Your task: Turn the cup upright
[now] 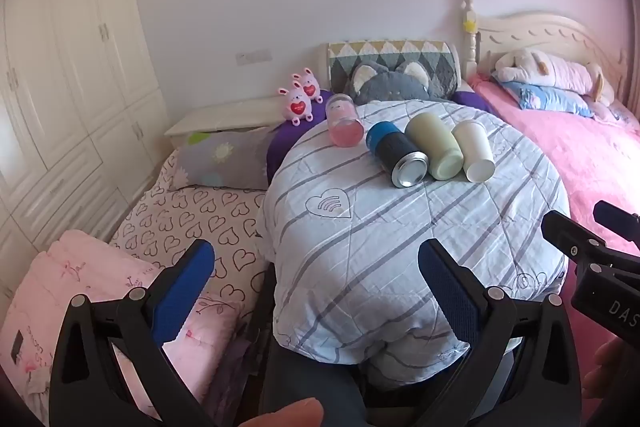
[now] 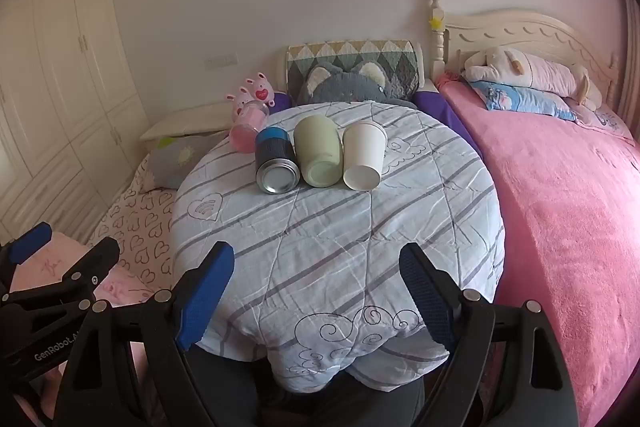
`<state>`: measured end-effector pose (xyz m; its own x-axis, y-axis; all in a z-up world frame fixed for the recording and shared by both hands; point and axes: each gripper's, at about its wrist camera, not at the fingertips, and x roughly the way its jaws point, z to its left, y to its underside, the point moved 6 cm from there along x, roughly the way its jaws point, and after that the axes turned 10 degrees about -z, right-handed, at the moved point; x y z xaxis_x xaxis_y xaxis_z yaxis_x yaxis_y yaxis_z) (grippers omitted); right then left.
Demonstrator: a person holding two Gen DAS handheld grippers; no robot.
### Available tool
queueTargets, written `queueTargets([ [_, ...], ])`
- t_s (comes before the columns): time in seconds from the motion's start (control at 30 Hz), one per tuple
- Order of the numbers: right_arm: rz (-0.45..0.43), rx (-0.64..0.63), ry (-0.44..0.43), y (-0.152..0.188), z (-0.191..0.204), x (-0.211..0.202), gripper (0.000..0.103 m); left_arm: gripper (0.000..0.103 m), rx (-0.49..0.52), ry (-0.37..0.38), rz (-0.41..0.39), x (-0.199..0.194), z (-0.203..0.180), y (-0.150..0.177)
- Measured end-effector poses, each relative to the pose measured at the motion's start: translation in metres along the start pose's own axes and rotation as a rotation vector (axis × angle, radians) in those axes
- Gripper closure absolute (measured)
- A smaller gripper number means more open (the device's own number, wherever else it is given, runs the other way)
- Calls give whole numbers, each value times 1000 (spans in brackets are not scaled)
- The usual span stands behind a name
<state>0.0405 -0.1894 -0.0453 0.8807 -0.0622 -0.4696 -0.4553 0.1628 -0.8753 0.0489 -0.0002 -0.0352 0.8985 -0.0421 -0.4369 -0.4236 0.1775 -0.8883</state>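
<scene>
Several cups lie on their sides in a row at the far part of a round table covered by a striped cloth [image 1: 420, 239] [image 2: 340, 239]. From left: a clear pink cup [image 1: 343, 121] [image 2: 249, 131], a dark cup with a blue band and metal base [image 1: 396, 153] [image 2: 276, 161], a pale green cup [image 1: 436, 145] [image 2: 319, 153], a white paper cup [image 1: 475, 149] [image 2: 363, 155]. Their bases face me. My left gripper [image 1: 316, 267] is open and empty over the near left edge. My right gripper [image 2: 318, 269] is open and empty over the near edge; it also shows in the left wrist view [image 1: 600, 247].
A bed with a pink blanket [image 2: 560, 195] lies to the right. A heart-print mattress [image 1: 192, 223] and folded pink quilt [image 1: 80, 291] lie to the left. A grey cat cushion [image 2: 344, 85] and pink plush toys [image 1: 300, 99] sit behind the table. A wardrobe [image 1: 60, 67] lines the left wall.
</scene>
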Motion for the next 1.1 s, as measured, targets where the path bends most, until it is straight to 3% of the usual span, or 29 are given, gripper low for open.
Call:
queueTargets([
  [1.1,-29,-14,-11,-7,8,-9,17,0,-18,16,-30,-14,0,-11],
])
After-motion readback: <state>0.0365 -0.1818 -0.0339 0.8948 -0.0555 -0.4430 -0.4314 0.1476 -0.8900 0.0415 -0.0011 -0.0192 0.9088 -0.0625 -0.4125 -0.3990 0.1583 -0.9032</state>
